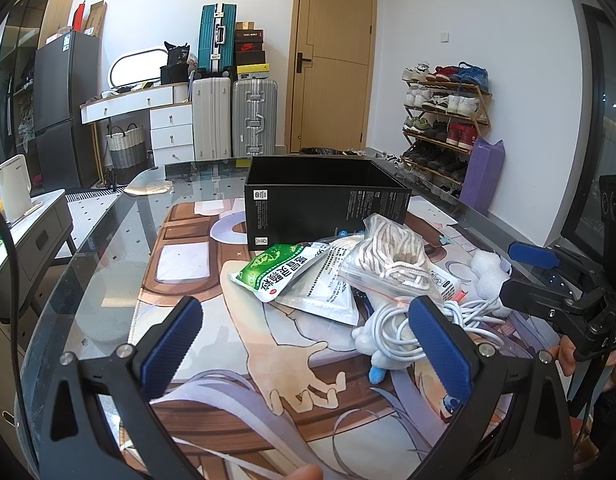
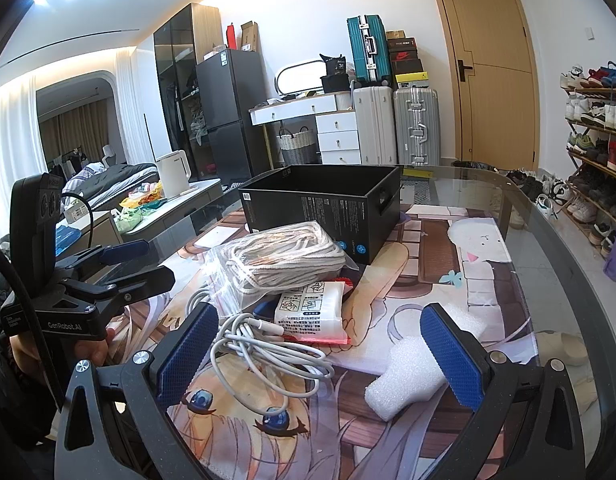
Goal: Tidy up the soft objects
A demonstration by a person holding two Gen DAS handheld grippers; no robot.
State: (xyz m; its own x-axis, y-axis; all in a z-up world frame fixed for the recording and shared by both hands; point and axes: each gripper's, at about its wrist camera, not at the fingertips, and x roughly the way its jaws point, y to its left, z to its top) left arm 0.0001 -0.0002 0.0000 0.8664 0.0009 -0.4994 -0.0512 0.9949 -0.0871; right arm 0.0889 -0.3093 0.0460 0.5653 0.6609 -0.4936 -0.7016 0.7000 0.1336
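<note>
A pile of soft things lies on the printed mat in front of an open black box (image 1: 328, 196) (image 2: 328, 204). It holds a clear bag of striped rope (image 1: 392, 258) (image 2: 287, 256), a green pouch (image 1: 275, 270), a silver-white pouch (image 1: 328, 288) (image 2: 312, 312), a coiled white cable (image 1: 396, 332) (image 2: 263, 352) and white foam (image 1: 488, 276) (image 2: 408, 380). My left gripper (image 1: 303, 340) is open and empty, just short of the pile. My right gripper (image 2: 320, 352) is open and empty, with the cable and foam between its fingers. Each gripper shows in the other's view, the right one (image 1: 556, 280) and the left one (image 2: 123, 264).
The mat (image 1: 235, 344) covers a glass table (image 1: 107, 240) with a curved edge. A low cabinet with a white kettle (image 2: 171, 172) stands to the left. A shoe rack (image 1: 444, 120) is at the right wall. Suitcases (image 1: 235, 120) and a door are behind.
</note>
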